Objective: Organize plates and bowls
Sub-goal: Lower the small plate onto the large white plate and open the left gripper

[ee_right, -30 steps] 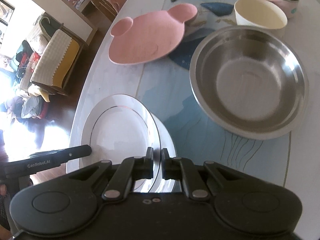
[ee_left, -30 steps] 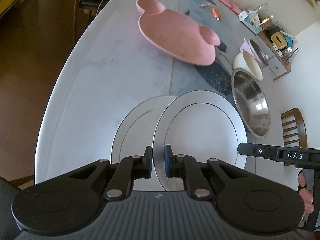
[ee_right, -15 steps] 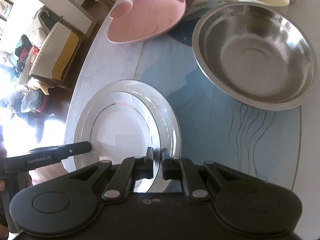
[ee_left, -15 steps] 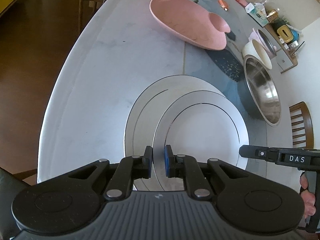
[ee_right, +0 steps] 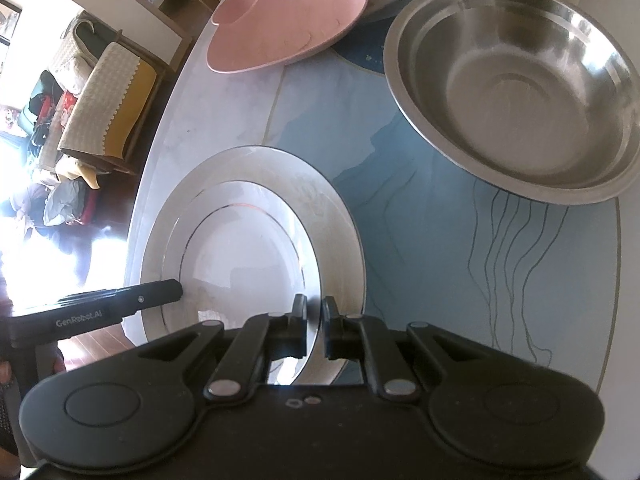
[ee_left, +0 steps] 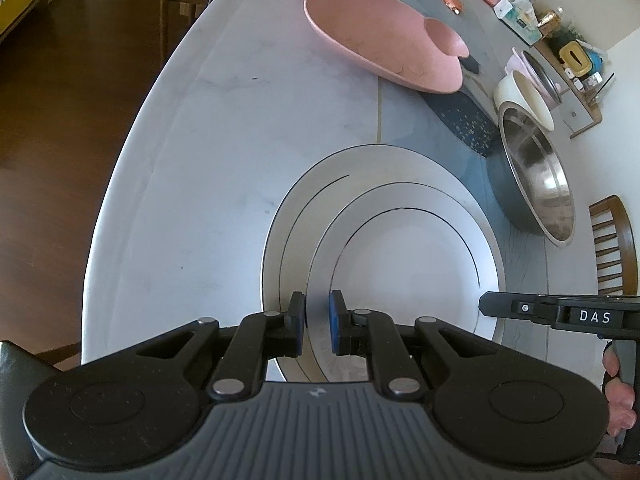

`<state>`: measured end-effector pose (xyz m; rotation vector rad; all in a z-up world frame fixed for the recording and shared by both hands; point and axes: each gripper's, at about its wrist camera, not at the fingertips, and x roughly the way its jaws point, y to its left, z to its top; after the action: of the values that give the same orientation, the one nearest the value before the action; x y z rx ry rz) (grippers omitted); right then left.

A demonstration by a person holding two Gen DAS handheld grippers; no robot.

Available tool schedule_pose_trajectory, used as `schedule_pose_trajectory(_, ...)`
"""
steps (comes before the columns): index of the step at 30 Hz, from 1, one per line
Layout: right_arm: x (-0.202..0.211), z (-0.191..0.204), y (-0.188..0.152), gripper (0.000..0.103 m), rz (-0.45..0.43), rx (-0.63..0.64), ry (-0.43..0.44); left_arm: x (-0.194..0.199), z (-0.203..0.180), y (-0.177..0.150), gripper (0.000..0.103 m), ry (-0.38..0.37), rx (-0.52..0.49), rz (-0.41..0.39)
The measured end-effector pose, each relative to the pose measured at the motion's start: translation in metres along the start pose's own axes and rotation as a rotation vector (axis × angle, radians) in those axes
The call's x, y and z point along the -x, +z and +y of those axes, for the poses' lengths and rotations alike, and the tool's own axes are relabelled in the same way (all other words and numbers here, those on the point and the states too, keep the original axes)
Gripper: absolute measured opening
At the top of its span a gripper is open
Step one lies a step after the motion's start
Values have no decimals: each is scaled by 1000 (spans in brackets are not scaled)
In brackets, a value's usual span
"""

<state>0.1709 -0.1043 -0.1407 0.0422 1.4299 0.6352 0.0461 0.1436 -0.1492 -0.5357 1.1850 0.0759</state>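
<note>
Both grippers, left (ee_left: 317, 322) and right (ee_right: 314, 326): fingers narrow, each pinching opposite rims of small white plate (ee_left: 404, 264), nested over larger plate (ee_left: 384, 164) on counter (ee_left: 224, 128).

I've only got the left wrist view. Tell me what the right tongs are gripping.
Observer: The right tongs are shut on the small plate's near rim, over the big plate.
Operator: Report the inside of the steel bowl.
Observer: The steel bowl is empty, right down to the bottom.
Operator: Describe the table between bowl and plates.
Observer: The table is bare there, with a jellyfish line drawing on it.
</note>
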Motion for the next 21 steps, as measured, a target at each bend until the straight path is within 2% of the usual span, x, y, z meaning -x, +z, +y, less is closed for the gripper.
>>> schedule_pose_trajectory(11,-2,-4,-4,8,5,-40,-8,0,-3,0,11,17,-50,16)
schedule_pose_trajectory(21,-5,4,-1,11,11,-29,-41,10,-4,1,11,37,-79,-21)
